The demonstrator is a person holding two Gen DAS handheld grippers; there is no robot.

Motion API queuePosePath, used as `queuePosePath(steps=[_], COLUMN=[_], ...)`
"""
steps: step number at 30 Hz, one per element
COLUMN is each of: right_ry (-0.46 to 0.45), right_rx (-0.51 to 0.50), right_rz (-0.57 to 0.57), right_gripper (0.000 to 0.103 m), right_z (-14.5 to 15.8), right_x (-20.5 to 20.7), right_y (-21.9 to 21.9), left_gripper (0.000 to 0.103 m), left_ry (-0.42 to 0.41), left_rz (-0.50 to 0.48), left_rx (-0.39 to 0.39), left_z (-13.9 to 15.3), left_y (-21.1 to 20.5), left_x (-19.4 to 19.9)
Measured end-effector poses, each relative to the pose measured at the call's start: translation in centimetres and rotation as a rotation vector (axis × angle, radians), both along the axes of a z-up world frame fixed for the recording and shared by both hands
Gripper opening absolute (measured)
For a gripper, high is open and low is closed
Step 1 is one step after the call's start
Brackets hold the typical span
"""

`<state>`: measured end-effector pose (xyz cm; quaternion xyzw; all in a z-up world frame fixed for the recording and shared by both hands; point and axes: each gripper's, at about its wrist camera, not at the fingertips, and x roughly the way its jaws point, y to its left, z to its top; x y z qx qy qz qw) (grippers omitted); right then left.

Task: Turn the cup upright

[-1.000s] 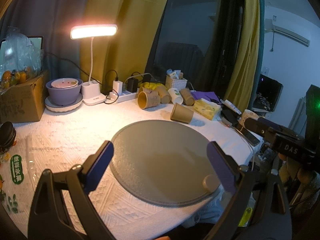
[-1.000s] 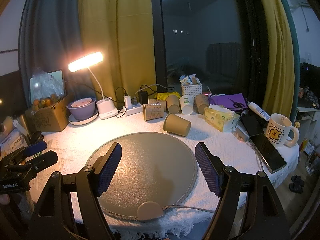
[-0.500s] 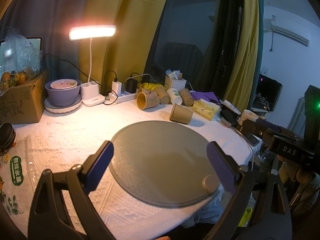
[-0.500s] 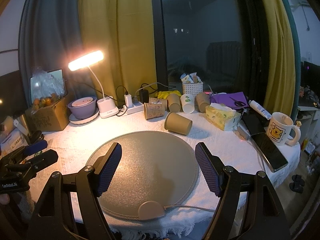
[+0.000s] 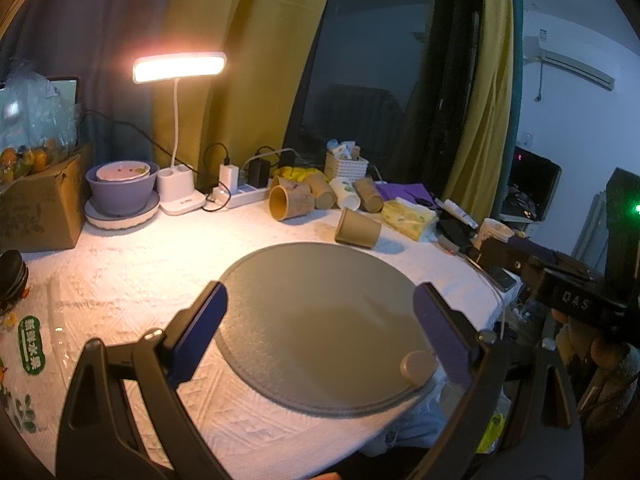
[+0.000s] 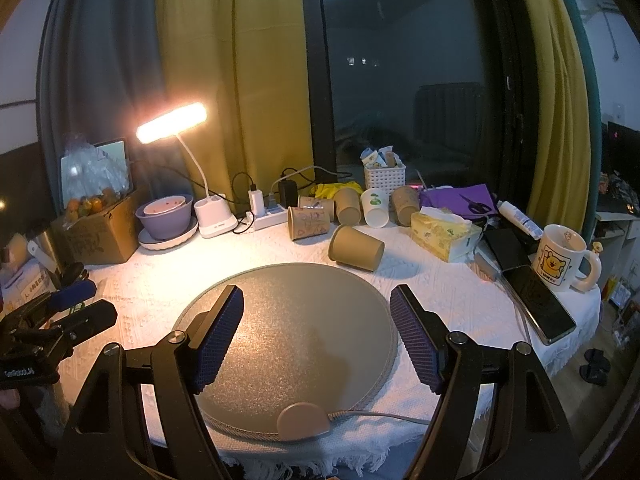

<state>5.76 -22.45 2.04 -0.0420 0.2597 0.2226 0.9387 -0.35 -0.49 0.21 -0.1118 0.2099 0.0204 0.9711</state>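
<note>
A brown paper cup lies on its side on the white tablecloth, just beyond the far edge of the round grey mat. It also shows in the left wrist view, past the mat. My right gripper is open and empty, held over the near part of the mat, well short of the cup. My left gripper is open and empty over the mat's near side. The left gripper also shows at the left edge of the right wrist view.
Several more paper cups lie by a power strip at the back. A lit desk lamp, purple bowl, cardboard box, tissue pack, phone and mug ring the mat.
Both grippers have drifted slightly; the scene sits a little lower and farther in the left wrist view. Nothing was grasped or moved.
</note>
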Motion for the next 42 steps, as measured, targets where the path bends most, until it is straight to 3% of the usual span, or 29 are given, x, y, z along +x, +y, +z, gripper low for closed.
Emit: queuePosePath(steps=[22, 42], right_ry=[-0.002, 0.081], right_rx=[-0.005, -0.015], right_rz=[0.001, -0.039], right_gripper=[0.079, 0.079], right_z=[-0.1, -3.1], right_x=[0.1, 7.1], right_y=[-0.1, -2.2], left_gripper=[0.095, 0.095], left_ry=[0.001, 0.128], left_rz=[-0.001, -0.034], left_rx=[0.009, 0.019], left_z=[0.1, -2.1], left_y=[0.2, -0.9], left_x=[0.5, 8.5])
